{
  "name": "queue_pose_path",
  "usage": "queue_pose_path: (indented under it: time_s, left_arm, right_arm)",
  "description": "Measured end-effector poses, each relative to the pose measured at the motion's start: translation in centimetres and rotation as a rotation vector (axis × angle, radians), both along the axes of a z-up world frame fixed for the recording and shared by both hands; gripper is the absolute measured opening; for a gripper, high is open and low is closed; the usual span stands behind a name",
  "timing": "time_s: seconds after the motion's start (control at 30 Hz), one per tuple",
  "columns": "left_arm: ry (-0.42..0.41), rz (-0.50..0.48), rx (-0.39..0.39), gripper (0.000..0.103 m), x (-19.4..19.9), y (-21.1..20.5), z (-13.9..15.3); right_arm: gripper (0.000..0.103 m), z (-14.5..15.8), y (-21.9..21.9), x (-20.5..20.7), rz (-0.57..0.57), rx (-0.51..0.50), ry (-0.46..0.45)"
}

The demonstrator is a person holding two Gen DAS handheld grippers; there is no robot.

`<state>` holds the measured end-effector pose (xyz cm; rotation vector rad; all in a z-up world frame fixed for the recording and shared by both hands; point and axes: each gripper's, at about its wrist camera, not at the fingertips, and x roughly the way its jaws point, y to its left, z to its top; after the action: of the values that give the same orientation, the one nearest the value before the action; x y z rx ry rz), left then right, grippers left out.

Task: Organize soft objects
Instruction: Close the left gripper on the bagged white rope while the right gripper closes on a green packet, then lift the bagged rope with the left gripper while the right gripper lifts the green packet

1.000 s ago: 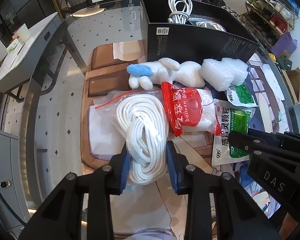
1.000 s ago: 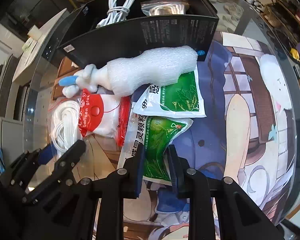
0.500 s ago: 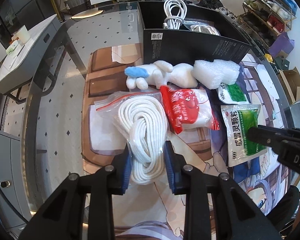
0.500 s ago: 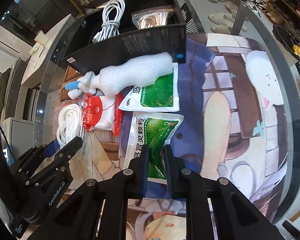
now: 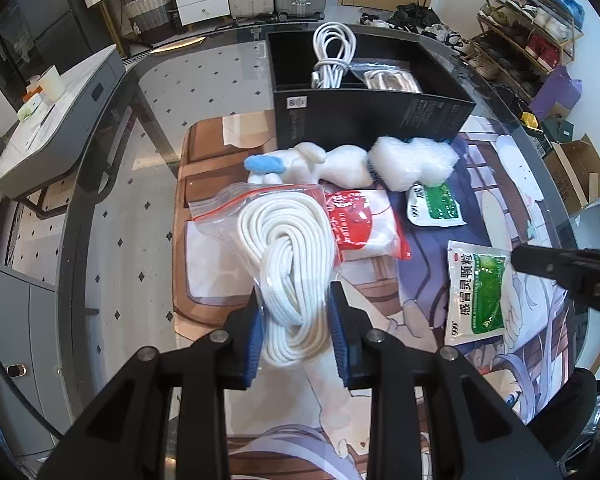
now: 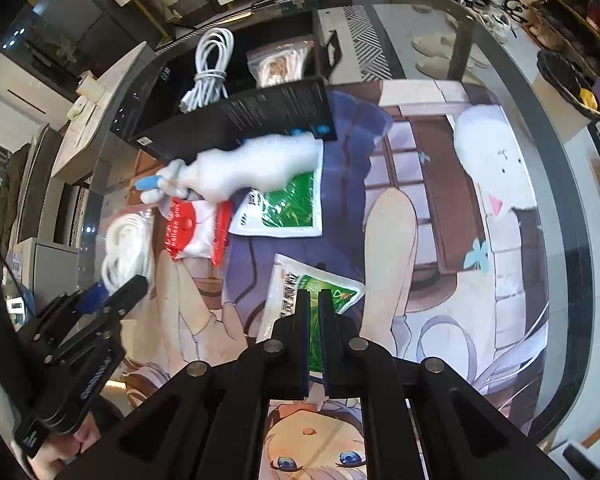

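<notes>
Left gripper (image 5: 296,332): blue pads clamped on a clear zip bag of coiled white rope (image 5: 288,264), held near the worktop's left edge.

Right gripper (image 6: 314,312): jaws pinched tight on a green-and-white medicine sachet (image 6: 300,292), at the near middle of the printed mat (image 6: 440,240) that covers the glass worktop (image 6: 572,208).

Further in, mid-worktop: red-and-white balloon-glue packet (image 5: 360,224), touching the rope bag's right side. A second green sachet (image 5: 436,208) lies flat just right of it, well apart from the gripped sachet.

Beyond these: white plush toy with a blue part (image 5: 308,164) and a wad of white bubble wrap (image 5: 412,162), side by side and touching, both up against the front wall of the box.

Far edge: open black box (image 5: 372,116). Inside, left part: a bundled white cable (image 5: 332,56). Right part: a clear bag holding a pale coil (image 5: 388,80); cannot tell its contents more exactly.
</notes>
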<state>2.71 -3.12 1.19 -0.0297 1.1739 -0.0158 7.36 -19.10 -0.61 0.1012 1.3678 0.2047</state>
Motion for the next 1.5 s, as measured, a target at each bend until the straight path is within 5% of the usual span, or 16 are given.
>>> queue_pose_path:
  time_s: [0.03, 0.17, 0.33, 0.83, 1.03, 1.5]
  left_arm:
    - [-0.002, -0.004, 0.001, 0.028, 0.0, -0.2, 0.1]
    - [-0.002, -0.012, -0.001, 0.028, -0.1, -0.5, 0.1]
    - [0.003, -0.012, -0.006, 0.028, -0.2, -0.5, -0.2]
    - [0.003, -0.035, -0.019, 0.028, -0.4, -0.9, -0.5]
    - [0.003, -0.039, -0.024, 0.027, -0.3, -1.0, -0.6]
    - [-0.012, -0.039, -0.024, 0.028, -0.8, -0.9, 0.2]
  right_arm:
    - [0.007, -0.4, 0.3, -0.1, 0.012, -0.018, 0.011]
    - [0.047, -1.2, 0.5, -0.6, -0.003, -0.017, 0.008]
    - [0.062, -1.4, 1.1, -0.4, -0.005, -0.047, 0.012]
    - [0.066, -3.6, 3.2, -0.3, -0.021, -0.093, 0.075]
    - [0.065, -4.7, 6.2, -0.1, 0.001, -0.195, 0.052]
    - [0.026, -4.0, 9.0, -1.9, 0.039, -0.213, 0.005]
